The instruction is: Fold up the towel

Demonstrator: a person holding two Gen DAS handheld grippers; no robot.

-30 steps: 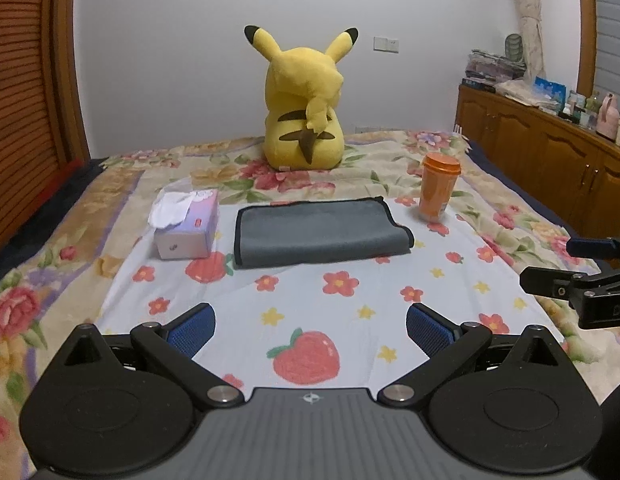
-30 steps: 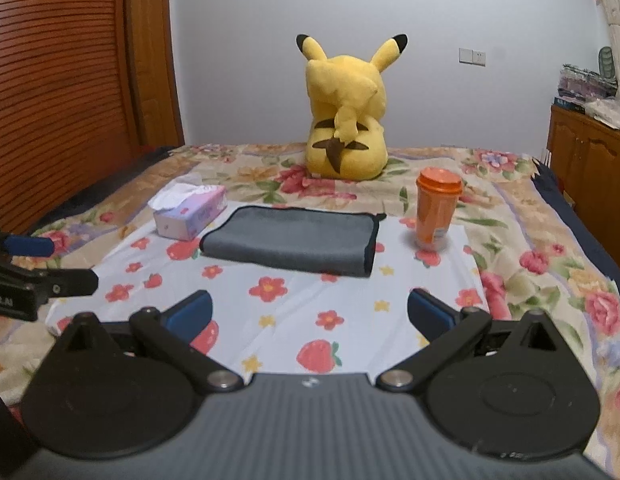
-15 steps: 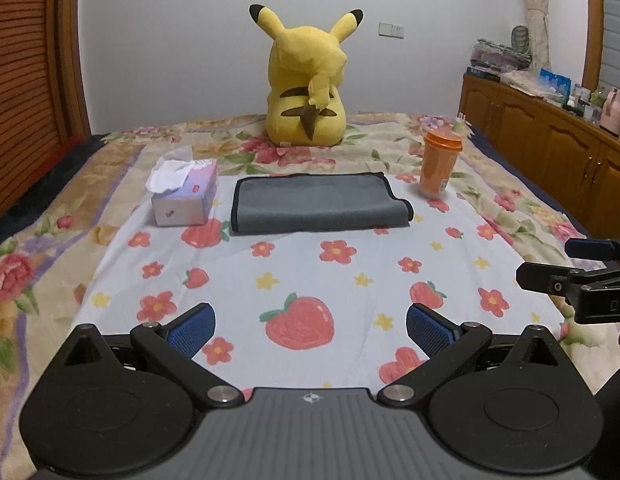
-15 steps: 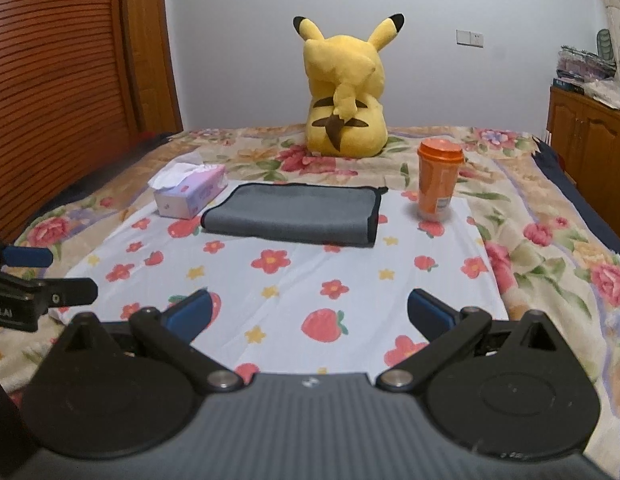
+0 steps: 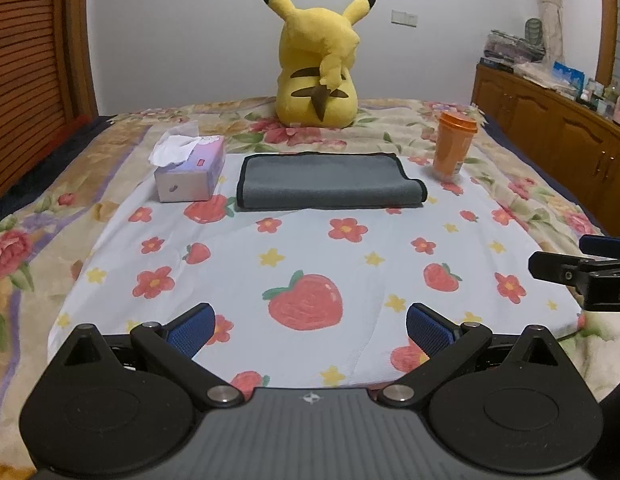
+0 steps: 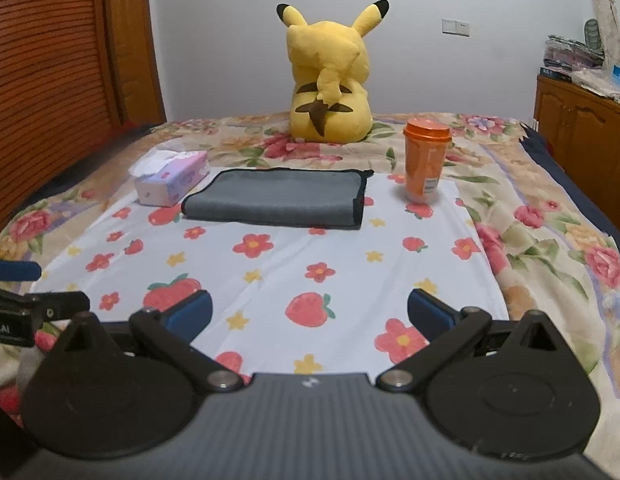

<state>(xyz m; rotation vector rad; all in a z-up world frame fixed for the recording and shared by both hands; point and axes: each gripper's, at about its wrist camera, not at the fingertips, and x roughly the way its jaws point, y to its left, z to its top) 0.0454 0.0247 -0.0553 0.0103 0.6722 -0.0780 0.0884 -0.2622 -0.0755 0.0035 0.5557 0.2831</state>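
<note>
A grey towel [image 5: 326, 182] with a dark hem lies folded flat on the white strawberry-print sheet [image 5: 310, 264], far ahead of both grippers; it also shows in the right wrist view [image 6: 276, 198]. My left gripper [image 5: 310, 330] is open and empty, low over the sheet's near edge. My right gripper [image 6: 308, 316] is open and empty, also near the front edge. Each gripper shows at the side of the other's view: the right gripper [image 5: 582, 264] and the left gripper [image 6: 26, 292].
A tissue box [image 5: 190, 170] sits left of the towel and an orange cup [image 5: 454, 142] right of it. A yellow Pikachu plush [image 5: 318, 60] sits behind. Wooden cabinets [image 5: 558, 148] run along the right, a slatted wooden panel [image 6: 50, 80] on the left.
Both grippers have pulled back toward the bed's front edge and lowered, so the towel looks farther away. Both stay open. The towel has not moved.
</note>
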